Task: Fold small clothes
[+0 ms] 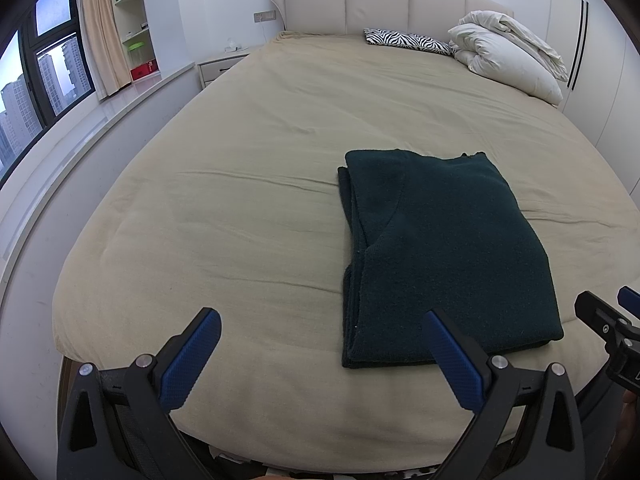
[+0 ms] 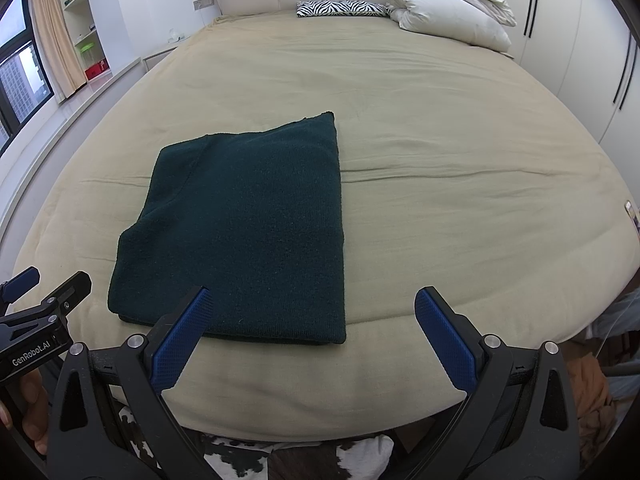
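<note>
One dark green garment (image 2: pixel 240 224) lies on the beige bed sheet (image 1: pixel 240 184), near the foot edge of the bed and well apart from the rolled duvet (image 1: pixel 508 52) and the zebra-print pillow (image 1: pixel 408 40) at the headboard. It is already folded into a compact rectangle with several layers visible along its left edge. The edges appear reasonably aligned, so the folding of this item is judged complete or nearly so.

The left gripper (image 1: pixel 322 328) hovers above the sheet, just left of the garment's near corner. Its jaws are spread wide and hold nothing. The right gripper (image 2: pixel 310 306) hovers over the garment's near edge, jaws likewise wide apart and empty.

Remaining work, if any, is minor squaring of edges or removal of the piece; no further unfolded clothes show on the bed.
</note>
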{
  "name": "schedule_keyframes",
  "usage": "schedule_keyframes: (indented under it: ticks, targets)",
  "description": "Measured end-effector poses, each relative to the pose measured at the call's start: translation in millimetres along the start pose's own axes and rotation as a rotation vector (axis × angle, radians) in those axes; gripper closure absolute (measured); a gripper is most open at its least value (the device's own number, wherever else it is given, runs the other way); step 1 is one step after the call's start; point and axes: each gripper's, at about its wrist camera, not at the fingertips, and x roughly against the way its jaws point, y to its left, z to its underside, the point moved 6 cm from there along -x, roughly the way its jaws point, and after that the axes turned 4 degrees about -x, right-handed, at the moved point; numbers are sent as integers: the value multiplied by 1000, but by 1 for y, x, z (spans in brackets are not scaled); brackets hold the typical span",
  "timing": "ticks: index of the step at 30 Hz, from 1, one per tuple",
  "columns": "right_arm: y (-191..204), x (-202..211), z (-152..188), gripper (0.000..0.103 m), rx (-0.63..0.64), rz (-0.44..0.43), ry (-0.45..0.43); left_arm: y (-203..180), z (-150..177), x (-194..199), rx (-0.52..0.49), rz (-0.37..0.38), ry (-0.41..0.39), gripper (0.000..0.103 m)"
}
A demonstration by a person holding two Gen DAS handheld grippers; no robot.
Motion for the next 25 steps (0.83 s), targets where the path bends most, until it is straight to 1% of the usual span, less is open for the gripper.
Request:
schedule_keyframes:
  ticks: [17, 25]
  targets:
    - [-2, 0, 1, 0, 2, 0, 3, 7, -2, -4, -2, 1, 9, 0]
    - [-6, 0, 3, 0, 4, -3, 6, 11, -2, -5, -3, -9, 8, 0]
